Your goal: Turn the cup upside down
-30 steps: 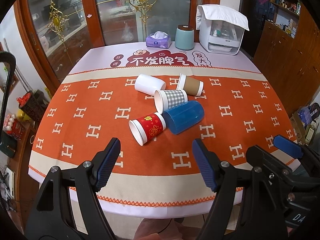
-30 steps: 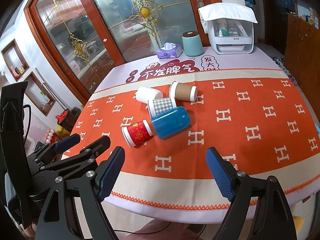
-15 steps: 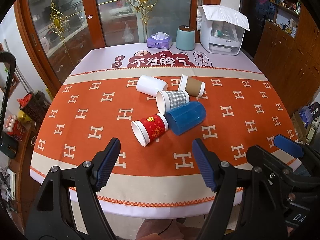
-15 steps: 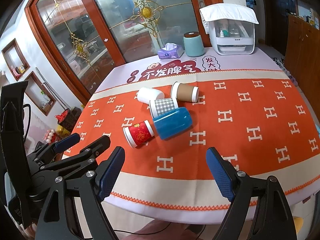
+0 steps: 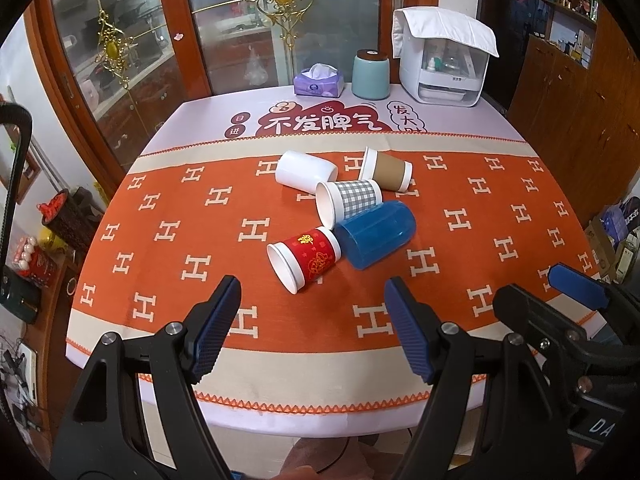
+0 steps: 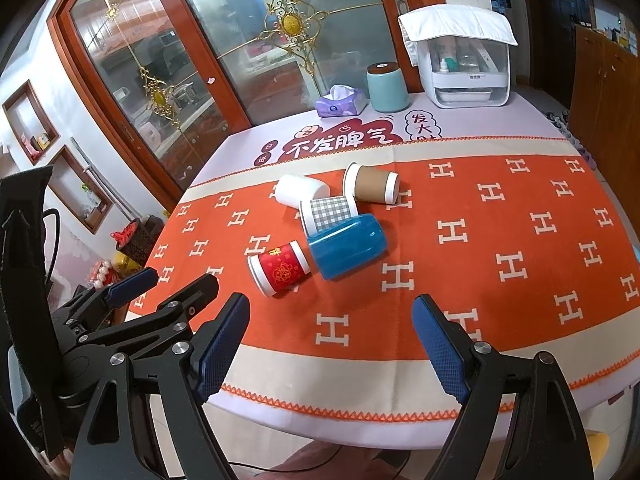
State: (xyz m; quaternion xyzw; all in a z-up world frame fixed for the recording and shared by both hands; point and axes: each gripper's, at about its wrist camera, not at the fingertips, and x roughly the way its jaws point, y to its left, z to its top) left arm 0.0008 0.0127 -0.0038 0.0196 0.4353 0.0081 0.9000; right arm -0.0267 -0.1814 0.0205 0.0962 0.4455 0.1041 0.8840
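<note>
You've got both grippers hanging off the near edge of the surface [image 5: 168, 148], nothing in hand: the left gripper [image 5: 310, 330] has its jaws spread wide, and so does the right gripper [image 6: 330, 350].

All 5 cups lie on their sides in a tight cluster around the middle of the surface, and that's your trouble. The red cup [image 5: 305, 258] is closest to the near edge, mouth pointing toward the near-left corner, its base end touching or just beside the blue cup [image 5: 376, 234]. Behind them sits the checked cup [image 5: 349, 200], with the white cup [image 5: 306, 171] and the brown cup [image 5: 387, 169] toward the far edge.

Which cup you're after isn't settled from here; the red one looks like the easy reach. Watch it though: these are round and lying down, so a jaw that clips one side first will likely roll it away. Come in too deep and you'll probably nudge the blue cup, which could set the checked cup rolling too. Paper walls may crush if you squeeze hard near the open rim. And mind the cloth: drag a jaw tip across it and it could bunch up and shift the whole cluster.
</note>
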